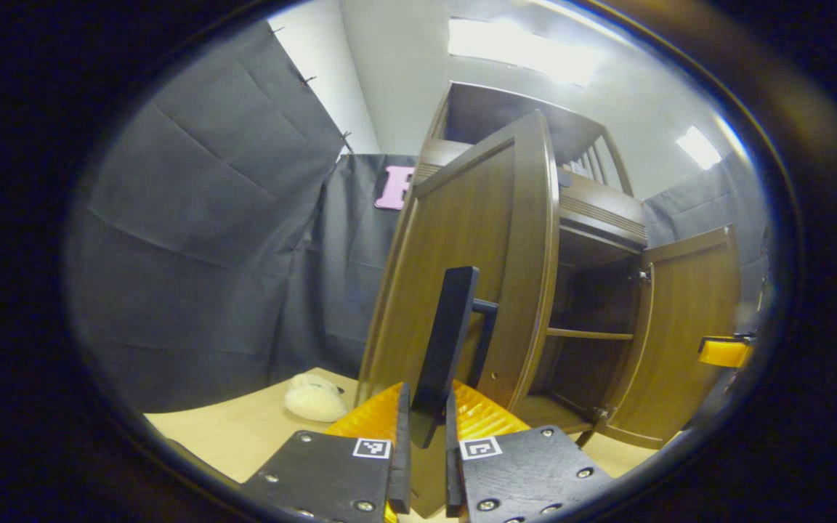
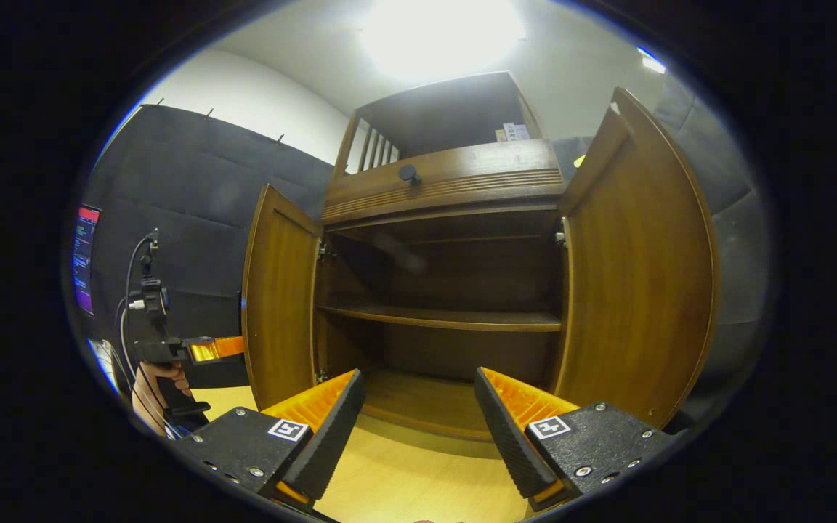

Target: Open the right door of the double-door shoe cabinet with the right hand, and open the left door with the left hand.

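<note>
Along the left gripper view, the left tongs (image 1: 426,436) are clenched on the dark bar handle (image 1: 447,341) of the shoe cabinet's left door (image 1: 462,269), which stands swung wide, with the right door (image 1: 687,327) also open beyond and a pale soft object (image 1: 315,398) lying on the tabletop (image 1: 244,428). From the right gripper view, the right tongs (image 2: 418,414) hang released, fingers spread and grasping nothing, before the open shoe cabinet (image 2: 440,181) and its bare shelf (image 2: 440,317), both doors swung outward, while a hand (image 2: 157,392) grips the other gripper beside the left door.
</note>
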A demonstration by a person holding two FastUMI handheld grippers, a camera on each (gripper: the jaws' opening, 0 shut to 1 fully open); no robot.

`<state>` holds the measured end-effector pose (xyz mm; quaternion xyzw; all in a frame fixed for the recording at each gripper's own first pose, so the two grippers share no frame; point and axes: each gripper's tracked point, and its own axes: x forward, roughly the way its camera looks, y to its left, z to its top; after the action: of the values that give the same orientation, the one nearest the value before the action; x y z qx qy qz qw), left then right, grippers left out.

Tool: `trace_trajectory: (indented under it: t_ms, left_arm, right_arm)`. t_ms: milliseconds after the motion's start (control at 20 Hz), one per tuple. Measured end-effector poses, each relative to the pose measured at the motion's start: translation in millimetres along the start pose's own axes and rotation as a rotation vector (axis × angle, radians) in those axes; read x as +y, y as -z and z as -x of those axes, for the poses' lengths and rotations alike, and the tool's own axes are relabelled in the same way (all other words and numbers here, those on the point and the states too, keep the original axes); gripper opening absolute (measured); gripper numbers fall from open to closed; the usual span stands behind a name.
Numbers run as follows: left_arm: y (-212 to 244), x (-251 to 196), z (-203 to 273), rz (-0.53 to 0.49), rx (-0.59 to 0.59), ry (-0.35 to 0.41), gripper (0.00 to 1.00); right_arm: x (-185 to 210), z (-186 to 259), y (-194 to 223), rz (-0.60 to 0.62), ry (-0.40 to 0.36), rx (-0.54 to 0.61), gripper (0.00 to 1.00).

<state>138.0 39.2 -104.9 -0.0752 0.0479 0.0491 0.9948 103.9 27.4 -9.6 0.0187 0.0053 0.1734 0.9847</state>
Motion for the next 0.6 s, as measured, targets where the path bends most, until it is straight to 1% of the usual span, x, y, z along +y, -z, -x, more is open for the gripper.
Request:
trace_trajectory:
  t_ms: [100, 200, 250, 300, 350, 450, 500, 550, 600]
  left_arm:
    - [0.2, 0.6, -4.0, -0.030, -0.015, 0.001, 0.12]
    - [-1.4, -0.5, 0.3, -0.043, -0.017, -0.032, 0.22]
    - [-1.3, 0.2, 0.9, -0.040, -0.018, -0.050, 0.12]
    - [-1.1, 0.8, 2.5, -0.034, -0.017, -0.058, 0.22]
    - [-1.7, -1.2, 2.5, -0.023, -0.021, -0.056, 0.22]
    - [-0.6, 0.8, 1.2, -0.005, -0.028, -0.066, 0.22]
    - [-1.0, 4.5, 4.1, -0.010, -0.028, -0.087, 0.22]
    - [-0.5, 5.0, 4.6, -0.025, -0.027, -0.106, 0.17]
    - [1.0, 1.7, 2.7, -0.025, -0.027, -0.099, 0.17]
  right_arm:
    - [6.0, -2.3, 2.4, -0.001, -0.010, 0.001, 0.94]
    - [9.0, -4.2, 4.2, -0.011, -0.013, 0.004, 0.94]
    - [15.2, -4.7, 4.7, -0.014, -0.013, 0.004, 0.94]
    - [21.2, -4.1, 4.8, -0.017, -0.011, 0.004, 0.94]
    - [24.9, -2.5, 6.0, -0.018, -0.007, 0.007, 0.94]
    - [26.9, -5.8, 5.9, -0.017, 0.003, 0.012, 0.94]
    - [26.9, -6.8, 3.8, -0.017, 0.010, 0.010, 0.94]
    - [27.8, -8.0, 2.7, -0.018, 0.014, 0.006, 0.94]
    - [29.2, -8.6, 1.4, -0.019, 0.017, 0.004, 0.94]
